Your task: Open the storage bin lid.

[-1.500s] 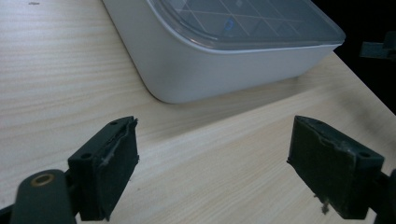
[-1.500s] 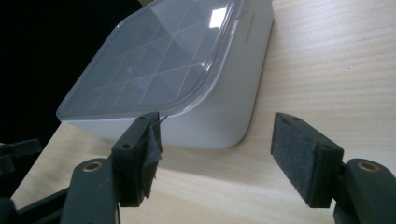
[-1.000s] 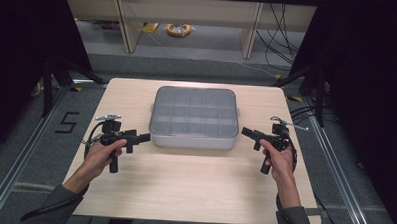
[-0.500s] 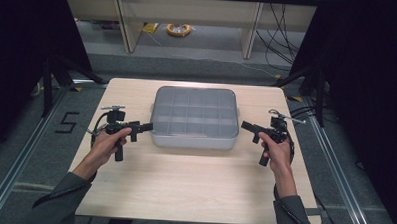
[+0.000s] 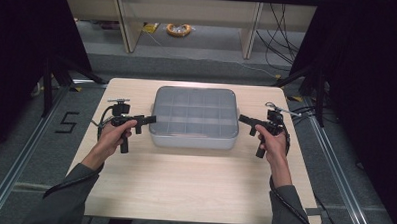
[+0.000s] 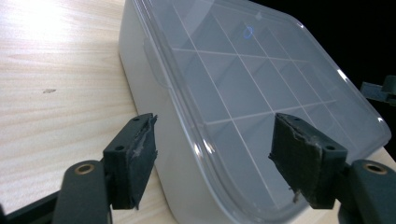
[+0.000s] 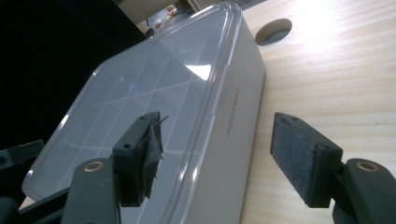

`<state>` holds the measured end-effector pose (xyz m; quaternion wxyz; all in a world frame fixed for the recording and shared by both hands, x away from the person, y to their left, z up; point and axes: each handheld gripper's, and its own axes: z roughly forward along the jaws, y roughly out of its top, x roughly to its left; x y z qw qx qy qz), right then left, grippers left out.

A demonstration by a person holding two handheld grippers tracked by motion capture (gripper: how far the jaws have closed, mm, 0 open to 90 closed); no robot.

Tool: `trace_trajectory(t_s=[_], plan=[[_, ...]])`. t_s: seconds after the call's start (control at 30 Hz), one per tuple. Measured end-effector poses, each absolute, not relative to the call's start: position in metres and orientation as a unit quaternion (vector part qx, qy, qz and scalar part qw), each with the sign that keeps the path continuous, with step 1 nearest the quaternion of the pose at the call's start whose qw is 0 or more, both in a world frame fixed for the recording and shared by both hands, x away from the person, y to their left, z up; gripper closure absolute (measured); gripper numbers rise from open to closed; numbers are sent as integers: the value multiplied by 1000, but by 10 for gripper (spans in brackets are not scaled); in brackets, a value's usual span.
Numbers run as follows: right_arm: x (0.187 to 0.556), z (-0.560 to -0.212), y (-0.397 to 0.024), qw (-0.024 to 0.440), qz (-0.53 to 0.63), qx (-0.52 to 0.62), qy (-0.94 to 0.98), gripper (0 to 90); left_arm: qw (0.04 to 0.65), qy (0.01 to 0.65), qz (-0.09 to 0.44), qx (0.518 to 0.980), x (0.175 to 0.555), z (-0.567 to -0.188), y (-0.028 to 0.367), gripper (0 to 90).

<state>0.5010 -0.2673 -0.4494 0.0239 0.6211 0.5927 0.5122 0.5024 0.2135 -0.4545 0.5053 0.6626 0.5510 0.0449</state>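
A lidded box (image 5: 194, 118) with a grid of compartments is set at the middle of the wooden table (image 5: 194, 187). The left gripper (image 6: 212, 156) is held at its left end, jaws apart and just narrowed, the lid's edge between them, untouched. The right gripper (image 7: 217, 156) is held at the opposite end, jaws apart astride that edge. A round hole (image 7: 273, 31) is cut in the tabletop beyond.

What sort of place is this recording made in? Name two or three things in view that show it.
Probably a lab or recording workshop: a lone wooden table framed by dark curtains, metal floor rails, a taped number on the floor, and loose cables behind.
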Motion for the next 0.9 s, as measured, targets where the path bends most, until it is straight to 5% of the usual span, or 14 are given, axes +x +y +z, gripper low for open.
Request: trace_trajectory(t_s=[0.13,0.2,0.27,0.43,0.57,0.9], plan=[[506,-448,-265,11,512,629,585,355,502,554,37,663,512,-454,207,334],[514,-454,-268,46,518,605,603,363,493,560,38,665,518,-454,204,336],[514,-451,-262,2,513,631,581,375,488,561,41,667,523,-453,203,342],[526,-457,-258,35,517,602,608,407,479,567,36,669,535,-455,202,369],[530,-454,-249,-5,506,629,590,441,475,571,34,669,541,-456,202,376],[547,-464,-241,22,497,612,615,507,474,581,20,661,552,-463,199,456]])
